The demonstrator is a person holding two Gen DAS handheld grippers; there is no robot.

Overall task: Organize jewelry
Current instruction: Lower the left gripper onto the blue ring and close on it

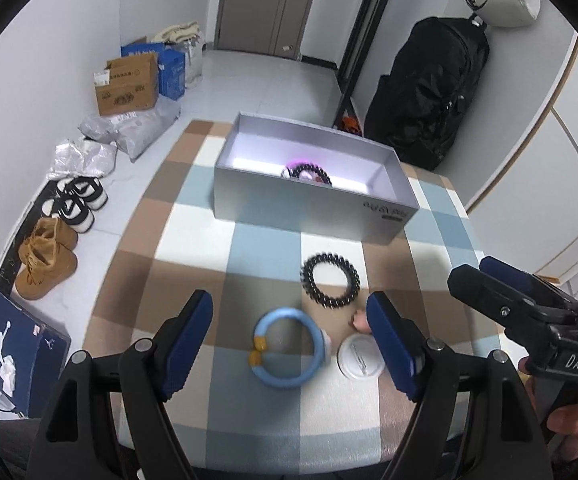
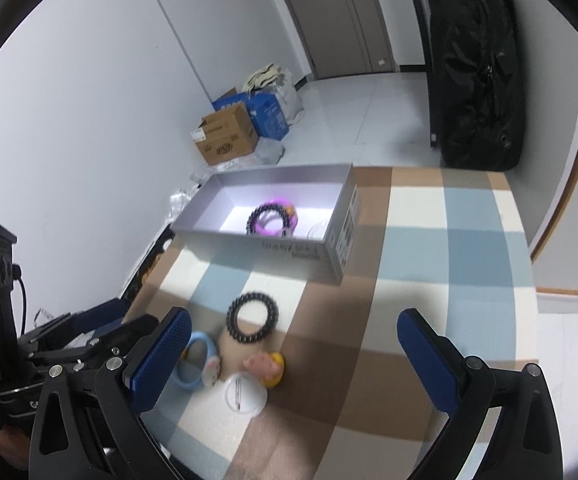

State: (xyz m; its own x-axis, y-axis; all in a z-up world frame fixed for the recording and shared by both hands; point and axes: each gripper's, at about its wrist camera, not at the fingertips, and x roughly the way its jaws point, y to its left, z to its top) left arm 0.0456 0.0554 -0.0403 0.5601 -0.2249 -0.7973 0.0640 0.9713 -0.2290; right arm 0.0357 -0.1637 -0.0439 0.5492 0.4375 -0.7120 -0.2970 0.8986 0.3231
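Jewelry status: 1 black bead bracelet (image 1: 330,281) and 1 blue bangle (image 1: 287,347) lie on the checked worktop (image 1: 193,240), near a white round case (image 1: 360,356). The grey box (image 1: 313,204) behind already contains 2 bracelets (purple and black). My left tool (image 1: 291,346) and right tool (image 2: 293,354) both stand wide, holding nothing.

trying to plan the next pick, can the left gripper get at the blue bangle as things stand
Probably yes. The left gripper is open, with the blue bangle lying flat between its fingers and nothing over it. The white round case beside it sits close to one finger.
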